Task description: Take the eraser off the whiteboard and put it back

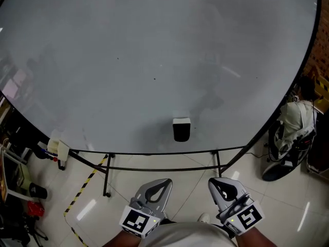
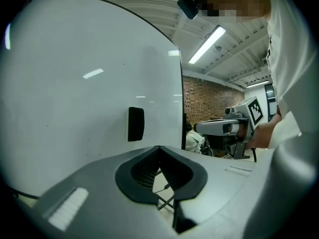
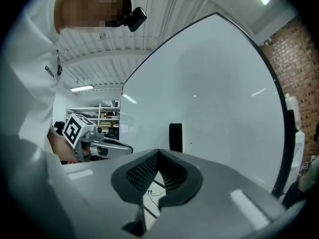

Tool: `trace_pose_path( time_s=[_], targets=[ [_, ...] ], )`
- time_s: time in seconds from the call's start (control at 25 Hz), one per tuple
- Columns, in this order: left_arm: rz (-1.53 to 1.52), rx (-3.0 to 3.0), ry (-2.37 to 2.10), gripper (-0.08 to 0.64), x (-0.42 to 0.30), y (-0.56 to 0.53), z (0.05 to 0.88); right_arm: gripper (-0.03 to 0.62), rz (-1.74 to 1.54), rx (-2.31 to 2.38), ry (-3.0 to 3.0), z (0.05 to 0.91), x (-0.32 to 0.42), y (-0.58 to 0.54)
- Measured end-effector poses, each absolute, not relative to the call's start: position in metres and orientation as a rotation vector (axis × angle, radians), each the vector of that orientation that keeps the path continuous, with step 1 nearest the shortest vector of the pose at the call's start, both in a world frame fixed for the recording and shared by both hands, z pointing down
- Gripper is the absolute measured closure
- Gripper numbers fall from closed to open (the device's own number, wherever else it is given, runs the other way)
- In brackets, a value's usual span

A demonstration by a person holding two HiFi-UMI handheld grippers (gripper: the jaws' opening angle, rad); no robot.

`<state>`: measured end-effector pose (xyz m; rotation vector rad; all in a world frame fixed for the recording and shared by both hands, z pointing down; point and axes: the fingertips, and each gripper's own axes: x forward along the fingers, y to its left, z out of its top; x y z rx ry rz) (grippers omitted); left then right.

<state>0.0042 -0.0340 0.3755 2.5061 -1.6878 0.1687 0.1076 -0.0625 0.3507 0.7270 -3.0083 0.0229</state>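
Step in hand: approach, ahead of the pick; eraser [image 1: 181, 129] not yet taken off the whiteboard [image 1: 154, 60].
Eraser: dark block with a pale upper edge, stuck flat on the board face close to its lower rim; ahead of and above both sets of fingertips, well apart from them, roughly between the two lines of aim.
Left gripper [image 1: 160, 187]: fingers pressed together at the tips, pinching nothing; only a small hollow behind the tips. Eraser just left of the tip line in the left gripper view.
Right gripper [image 1: 220, 185]: fingers likewise pressed together, empty. Eraser just right of the tip line in the right gripper view.
Pose: both grippers held low and close to the body, side by side, pointing about level toward the board.
Surroundings: board stand legs [image 1: 108, 174] below and ahead of the fingertips; small white holder [image 1: 60, 151] at the board's lower left edge, far left of the left fingers.
Next move, as judged: pick one gripper, spread its fingers wider than the eraser, reach forward and up, straddle the block across its narrow sides, close, then pull straight off the board.
Watch for: probably a magnetic hold, so a firm pinch before pulling; sliding along the slick board likely otherwise.
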Motion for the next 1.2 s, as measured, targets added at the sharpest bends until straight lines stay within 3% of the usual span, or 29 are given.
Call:
trace_pose_path(
  time_s=[0.28,1.2],
  targets=[
    [0.291,2.491,-1.790,0.546,0.031,-0.014,0.378,0.591,0.053,0.607,-3.041,0.358,0.135,-0.054],
    [0.189,2.589,-1.584,0.546,-0.002,0.038,0.381,0.591,0.043,0.850,-2.917,0.367,0.122,0.008]
  ],
)
